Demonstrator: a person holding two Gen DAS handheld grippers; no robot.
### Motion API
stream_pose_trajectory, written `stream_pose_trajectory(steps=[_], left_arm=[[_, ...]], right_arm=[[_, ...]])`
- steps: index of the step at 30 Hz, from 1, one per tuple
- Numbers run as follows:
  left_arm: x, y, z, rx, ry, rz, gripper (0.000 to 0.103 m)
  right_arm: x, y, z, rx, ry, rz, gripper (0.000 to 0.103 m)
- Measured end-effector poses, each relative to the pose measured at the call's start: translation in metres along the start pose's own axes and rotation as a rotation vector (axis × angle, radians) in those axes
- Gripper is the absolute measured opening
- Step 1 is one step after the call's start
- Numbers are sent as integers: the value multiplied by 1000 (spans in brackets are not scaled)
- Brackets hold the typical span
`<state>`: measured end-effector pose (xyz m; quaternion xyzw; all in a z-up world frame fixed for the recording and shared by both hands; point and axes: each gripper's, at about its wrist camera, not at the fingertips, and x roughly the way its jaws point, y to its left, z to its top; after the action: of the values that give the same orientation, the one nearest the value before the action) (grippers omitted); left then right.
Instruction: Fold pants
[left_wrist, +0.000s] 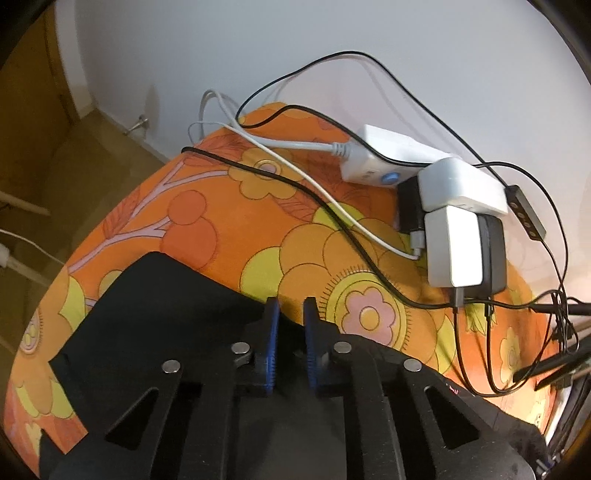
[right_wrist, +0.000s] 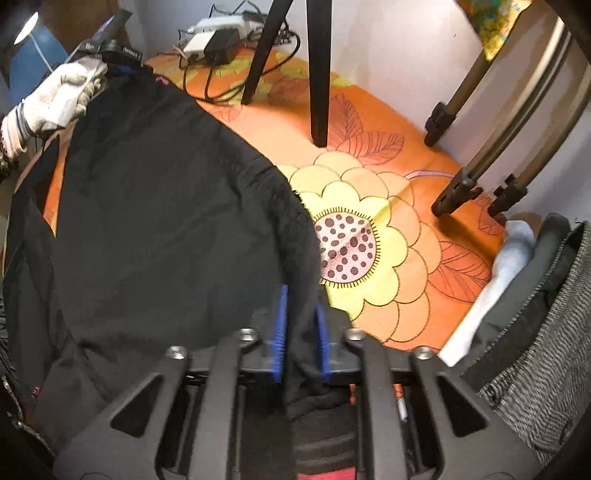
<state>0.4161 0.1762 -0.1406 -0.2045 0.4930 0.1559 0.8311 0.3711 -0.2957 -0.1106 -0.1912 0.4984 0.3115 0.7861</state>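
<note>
Pants (right_wrist: 155, 206) lower part behind right claw (right_wrist: 301, 332), cut off.

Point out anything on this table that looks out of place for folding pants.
A power strip with bulky chargers and loose black cables sprawls over the floral tablecloth, close beyond the black pants. Tripod legs also stand on the cloth. Either could snag the fabric.

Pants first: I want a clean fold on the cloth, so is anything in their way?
Beyond the black pants, tripod legs stand on the flowered tablecloth, chargers and cables clutter the far end, and piled clothes crowd the right edge.
</note>
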Motion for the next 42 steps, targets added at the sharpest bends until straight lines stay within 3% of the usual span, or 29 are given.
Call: stream_pose_trajectory(steps=[5,12,28,34,37,39,40,41,42], left_arm=[[-9,7,-6,-13,-20,-49,7],[-43,10,-19,53,-72,-76,5],[-145,80,-58,18,-184,-134,2],[-157,98,-85,14,-131,-190,2],[-163,90,-95,24,-109,-231,8],[-166,77,-99,47,-101,-249,29],[-166,71,-101,53,-95,-258,49],[-166,62,-102,56,-83,-275,57],[-165,56,-103,64,-69,-288,57]], right_arm=[[-19,13,-1,-23,-30,-21,7],[-50,36,-14,-41,-95,-37,6],[-144,116,-58,-36,-217,-77,5],[-161,162,-86,-53,-218,-44,5],[-154,193,-106,-79,-191,-11,5],[-145,208,-116,-97,-164,-1,5],[-138,214,-121,-96,-147,10,5],[-132,219,-126,-99,-131,21,5],[-129,224,-129,-105,-122,23,5]])
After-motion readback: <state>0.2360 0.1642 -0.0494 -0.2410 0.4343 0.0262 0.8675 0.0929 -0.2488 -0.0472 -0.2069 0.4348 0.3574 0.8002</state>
